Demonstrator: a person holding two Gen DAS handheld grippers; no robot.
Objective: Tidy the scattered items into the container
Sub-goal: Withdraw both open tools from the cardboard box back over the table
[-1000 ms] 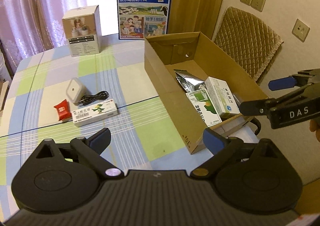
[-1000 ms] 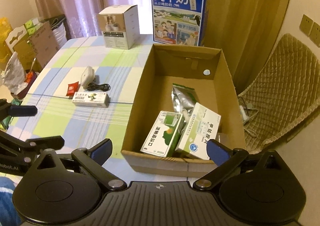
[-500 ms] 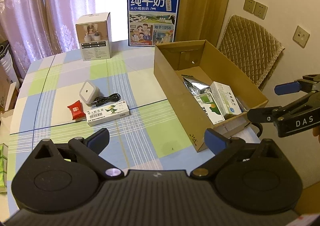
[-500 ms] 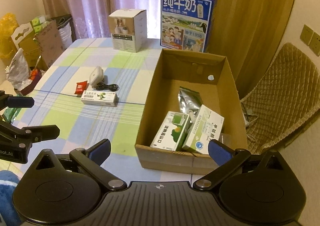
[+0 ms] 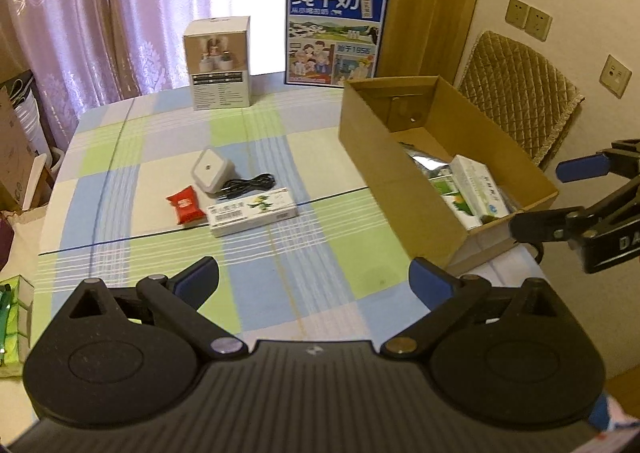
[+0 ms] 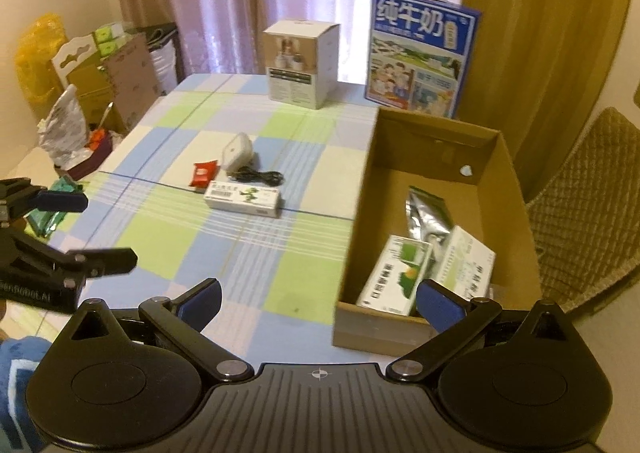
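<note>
An open cardboard box (image 5: 384,157) (image 6: 516,189) stands on the right of the table and holds two green-and-white medicine boxes (image 6: 396,277) and a silver pouch (image 6: 428,213). On the checked tablecloth lie a white medicine box (image 5: 253,211) (image 6: 242,197), a red packet (image 5: 185,205) (image 6: 204,174), a white charger (image 5: 211,171) (image 6: 237,151) and its black cable (image 5: 248,186) (image 6: 256,176). My left gripper (image 5: 314,281) is open and empty, held back near the table's front edge. My right gripper (image 6: 318,299) is open and empty, near the box's front corner.
A blue milk carton (image 5: 335,29) and a white product box (image 5: 218,61) stand at the far edge of the table. A padded chair (image 5: 520,93) is to the right of the box. Bags and cartons (image 6: 96,85) crowd the floor at the left.
Both grippers have drawn back and risen from the table, so more of the table shows. The items on the cloth and in the box have not moved.
</note>
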